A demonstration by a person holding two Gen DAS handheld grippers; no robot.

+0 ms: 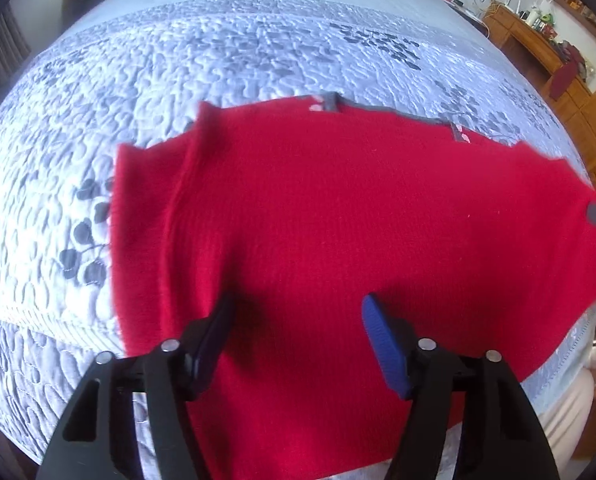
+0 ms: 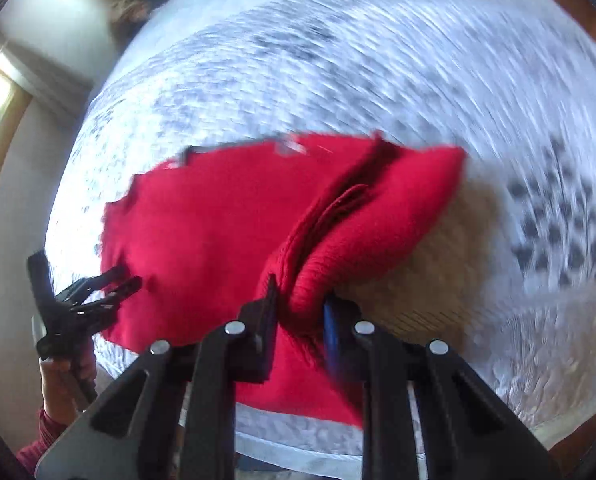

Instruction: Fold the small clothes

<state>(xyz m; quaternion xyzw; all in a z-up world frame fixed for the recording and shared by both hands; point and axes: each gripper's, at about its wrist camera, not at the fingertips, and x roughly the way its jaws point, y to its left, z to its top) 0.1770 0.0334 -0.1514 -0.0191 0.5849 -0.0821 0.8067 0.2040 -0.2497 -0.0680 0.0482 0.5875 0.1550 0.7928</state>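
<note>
While the red garment lies spread on the bed for folding, the right gripper clamps its bunched edge to carry it over, and the left gripper hovers open above it

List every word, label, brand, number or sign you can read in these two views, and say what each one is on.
No readable text in either view.
Red knitted garment on the quilted white bedspread with grey leaf print: small grey tabs with pink marks on its far edge, too blurred to tell whether they carry writing.
Cluttered wooden shelf: items too small to read.
Right wrist view: motion-blurred, nothing legible.
</note>
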